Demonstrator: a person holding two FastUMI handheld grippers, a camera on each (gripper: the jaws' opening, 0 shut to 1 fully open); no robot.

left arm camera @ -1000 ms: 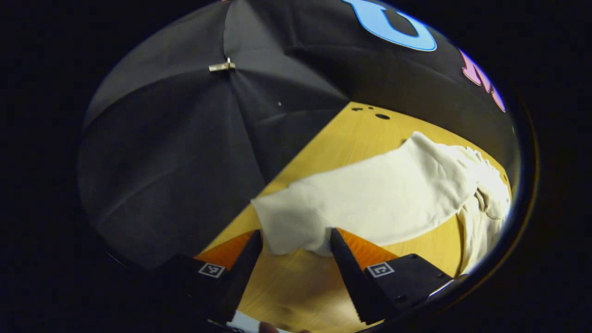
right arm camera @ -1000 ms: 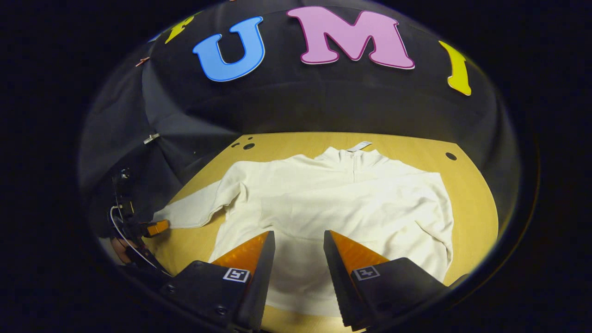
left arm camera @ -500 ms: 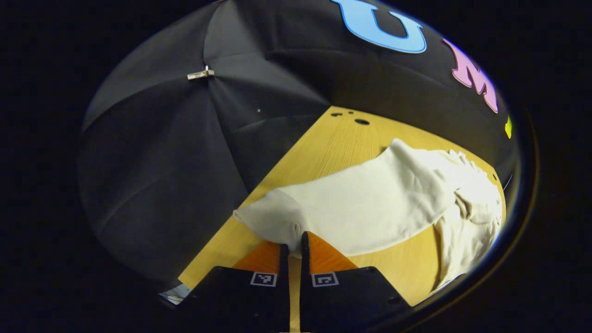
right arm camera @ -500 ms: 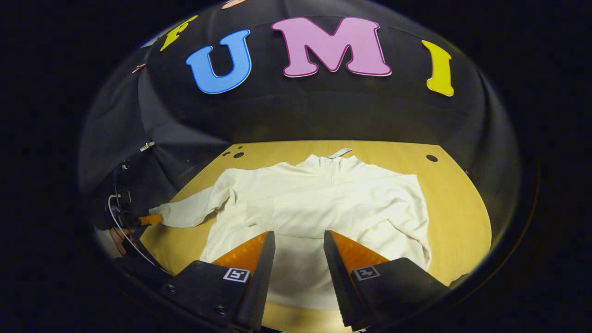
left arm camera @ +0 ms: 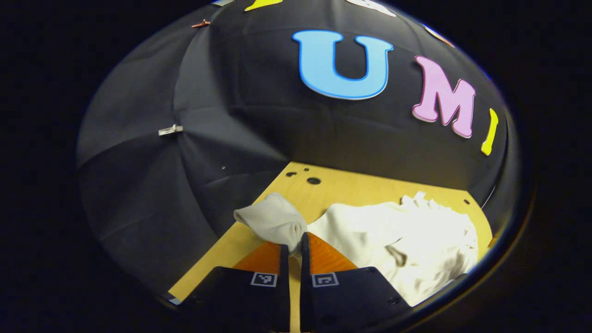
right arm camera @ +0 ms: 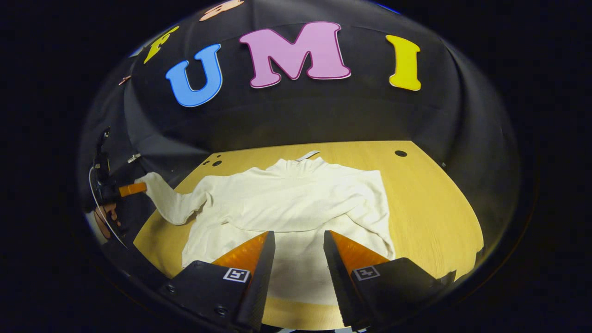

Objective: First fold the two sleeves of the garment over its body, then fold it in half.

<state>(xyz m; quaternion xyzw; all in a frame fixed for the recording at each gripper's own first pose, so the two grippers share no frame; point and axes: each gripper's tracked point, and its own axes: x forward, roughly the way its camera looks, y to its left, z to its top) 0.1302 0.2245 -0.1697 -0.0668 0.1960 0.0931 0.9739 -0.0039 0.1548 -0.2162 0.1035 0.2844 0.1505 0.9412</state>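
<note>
Cream garment [right arm camera: 296,199], one sleeve [right arm camera: 169,203] lifted

L gripper [left arm camera: 292,247]: jaws were open astride the cuff [left arm camera: 273,221] 1 s ago, then closed on it; now cuff is lifted off the bench [right arm camera: 430,208], sleeve [right arm camera: 169,203] raised and drawn in toward the body. R gripper [right arm camera: 298,252] drifted slightly right over the hem.

no legible writing, small white tag [right arm camera: 307,155] at garment's collar unreadable, square coded markers [right arm camera: 237,274] on claw bodies undecipherable
</note>
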